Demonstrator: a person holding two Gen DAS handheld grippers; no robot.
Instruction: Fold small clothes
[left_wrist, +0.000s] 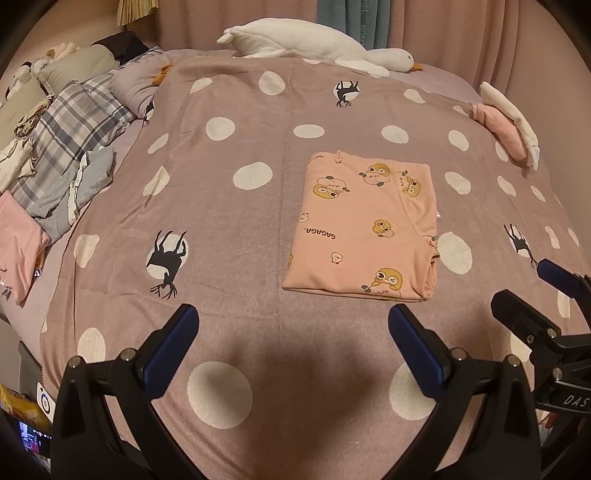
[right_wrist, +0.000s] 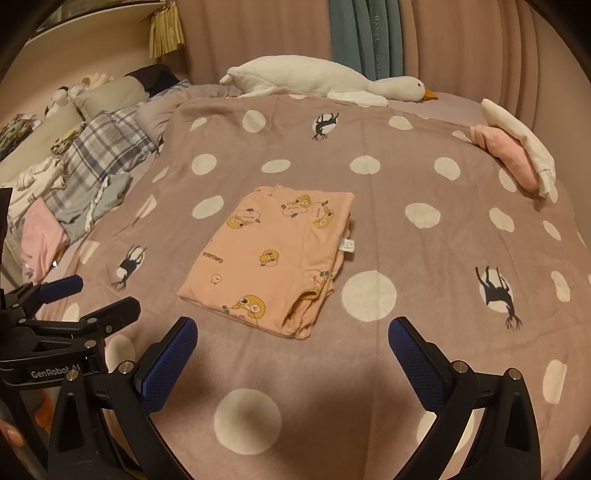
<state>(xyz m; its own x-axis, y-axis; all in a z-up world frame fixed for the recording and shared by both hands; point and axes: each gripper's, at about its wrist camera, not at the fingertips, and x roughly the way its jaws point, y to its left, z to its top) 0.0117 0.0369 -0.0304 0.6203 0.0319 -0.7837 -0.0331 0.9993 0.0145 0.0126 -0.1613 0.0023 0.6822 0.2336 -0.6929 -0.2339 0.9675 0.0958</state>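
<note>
I held my left gripper (left_wrist: 293, 325) and right gripper (right_wrist: 292, 336) with jaws spread wide and nothing in them, both just short of the folded peach garment (left_wrist: 364, 225), which lay flat on the dotted blanket (left_wrist: 229, 206), nearer than the goose plush (left_wrist: 306, 42).

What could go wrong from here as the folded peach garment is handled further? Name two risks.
1. The peach garment has loose layered edges at its near right corner; pinching only the top layer may undo the fold.
2. Both grippers, left and right, are open above the dotted blanket; a low pinch might snag it.
</note>
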